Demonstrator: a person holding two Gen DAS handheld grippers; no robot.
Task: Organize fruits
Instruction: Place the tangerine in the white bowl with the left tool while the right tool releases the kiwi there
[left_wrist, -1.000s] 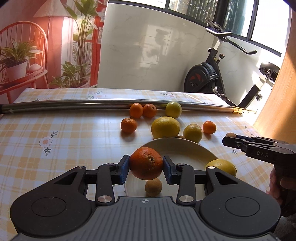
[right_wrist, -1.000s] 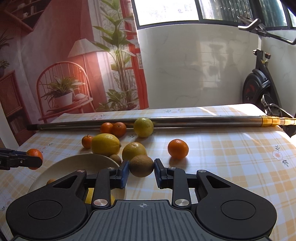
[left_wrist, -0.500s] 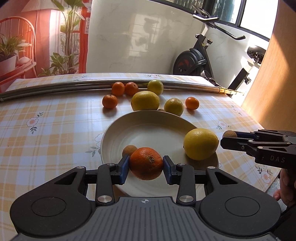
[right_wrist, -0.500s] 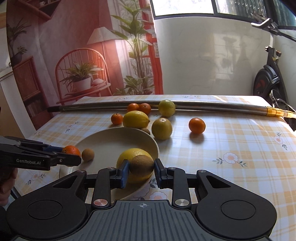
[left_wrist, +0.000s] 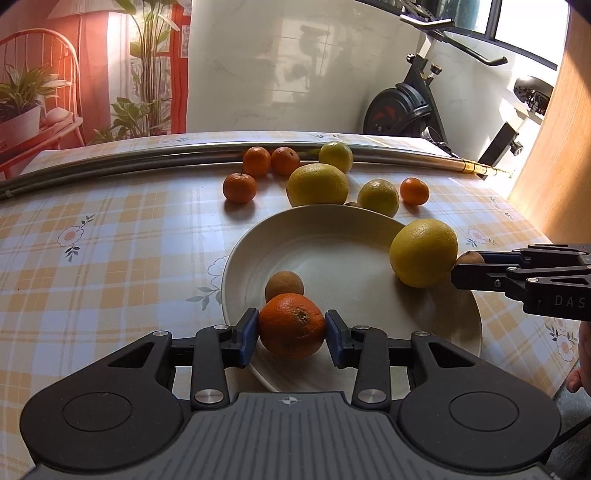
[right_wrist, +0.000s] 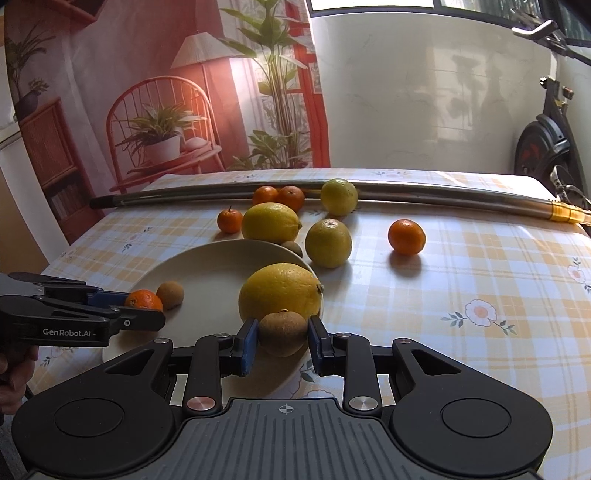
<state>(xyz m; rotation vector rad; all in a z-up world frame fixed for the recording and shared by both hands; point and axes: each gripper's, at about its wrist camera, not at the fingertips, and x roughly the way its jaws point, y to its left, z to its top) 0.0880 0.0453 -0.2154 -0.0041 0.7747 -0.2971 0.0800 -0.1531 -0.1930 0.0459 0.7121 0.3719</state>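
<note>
From the left wrist, our left gripper (left_wrist: 291, 334) has its two blue pads clamped on an orange (left_wrist: 291, 325), one pad on each side at the widest part. The orange hangs at the near rim of the plate (left_wrist: 332, 236), just in front of a small brown kiwi (left_wrist: 284, 285) that already lies on the plate. A large lemon (left_wrist: 423, 253) sits at the plate's right side, and the right gripper (left_wrist: 466, 266) comes in beside it with a second kiwi between its tips. We judge the orange firm and fairly light, with a dimpled skin that gives the pads good purchase; a hold across the middle suits it, since a round fruit may roll once let go.

From the right wrist, our right gripper (right_wrist: 282, 338) is closed on the second kiwi (right_wrist: 283, 332), pads at its two sides. It hovers at the plate's (right_wrist: 207, 258) near edge, touching or just in front of the lemon (right_wrist: 280, 291). We take the kiwi to be soft and easily bruised, so a light squeeze is wise. The left gripper (right_wrist: 144, 314) appears at the far left with the orange (right_wrist: 143, 300). More fruit (right_wrist: 328, 242) waits loose on the table (right_wrist: 480, 258) beyond.
</note>
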